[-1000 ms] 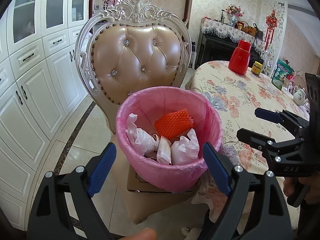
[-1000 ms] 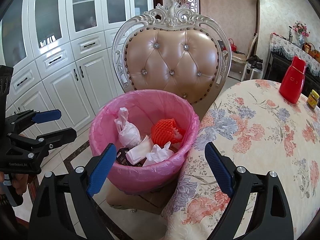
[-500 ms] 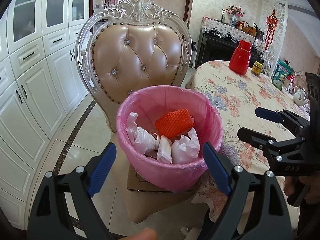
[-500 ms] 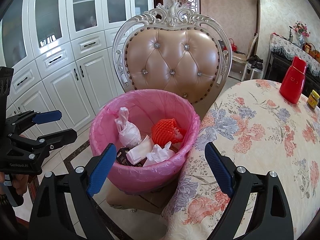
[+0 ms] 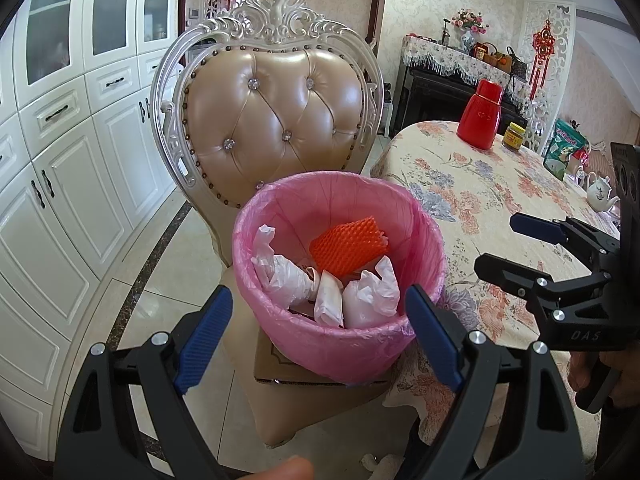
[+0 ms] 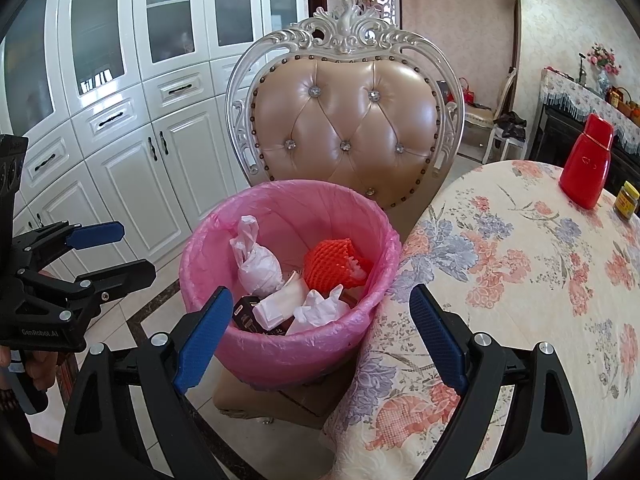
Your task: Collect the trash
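Pink-lined trash bin (image 5: 340,280) at frame centre, standing upright with its mouth opening upward, on a cardboard box (image 5: 280,368) that rests on the seat of an ornate tufted chair (image 5: 276,120). Inside the bin: an orange foam net (image 5: 346,246) toward the upper right, its long axis tilted up to the right, and white crumpled bags (image 5: 280,276) along the left and lower wall; a dark packet (image 6: 246,312) shows at lower left in the right wrist view. Left gripper (image 5: 320,332), fingers spread wide and holding nothing, frames the bin's near rim from below. Right gripper (image 6: 320,332), likewise spread and empty, sits at the bin's lower edge beside the table. A floral-clothed table (image 5: 500,200) touches the bin at right, carrying a red flask (image 5: 480,120) and a small jar (image 5: 514,136) at upper right. White cabinets (image 5: 60,160) fill the left; tiled floor (image 5: 160,300) lies below.
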`<state>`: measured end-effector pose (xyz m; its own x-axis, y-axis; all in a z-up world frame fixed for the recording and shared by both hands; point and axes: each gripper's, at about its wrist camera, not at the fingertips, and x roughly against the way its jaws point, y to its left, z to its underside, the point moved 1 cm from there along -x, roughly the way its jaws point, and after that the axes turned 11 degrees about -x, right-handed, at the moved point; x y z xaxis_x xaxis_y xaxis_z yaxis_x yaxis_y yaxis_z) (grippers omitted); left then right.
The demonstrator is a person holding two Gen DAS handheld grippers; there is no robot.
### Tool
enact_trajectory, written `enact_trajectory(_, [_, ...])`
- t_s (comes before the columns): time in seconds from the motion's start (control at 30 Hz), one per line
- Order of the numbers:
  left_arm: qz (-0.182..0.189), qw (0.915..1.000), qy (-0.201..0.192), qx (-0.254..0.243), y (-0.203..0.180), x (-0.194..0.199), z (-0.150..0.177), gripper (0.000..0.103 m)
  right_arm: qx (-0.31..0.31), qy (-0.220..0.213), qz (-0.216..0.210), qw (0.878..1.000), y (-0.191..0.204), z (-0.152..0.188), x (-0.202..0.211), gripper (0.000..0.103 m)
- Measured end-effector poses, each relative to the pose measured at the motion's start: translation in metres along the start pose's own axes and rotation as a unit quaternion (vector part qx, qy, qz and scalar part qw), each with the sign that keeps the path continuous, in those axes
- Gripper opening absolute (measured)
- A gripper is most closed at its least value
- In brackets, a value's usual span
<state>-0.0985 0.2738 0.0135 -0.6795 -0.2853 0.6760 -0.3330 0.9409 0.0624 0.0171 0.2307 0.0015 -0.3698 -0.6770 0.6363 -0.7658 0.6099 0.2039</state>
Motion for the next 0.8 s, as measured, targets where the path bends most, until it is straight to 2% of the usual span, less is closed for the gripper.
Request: enact_trajectory(0.8, [-0.008,0.9999,-0.008,0.001,0.0024,-0.0001,-0.0027,0.085,0.0,0.001,0.0,1.0,-0.0006,-0.0006,-0.0009,0.085])
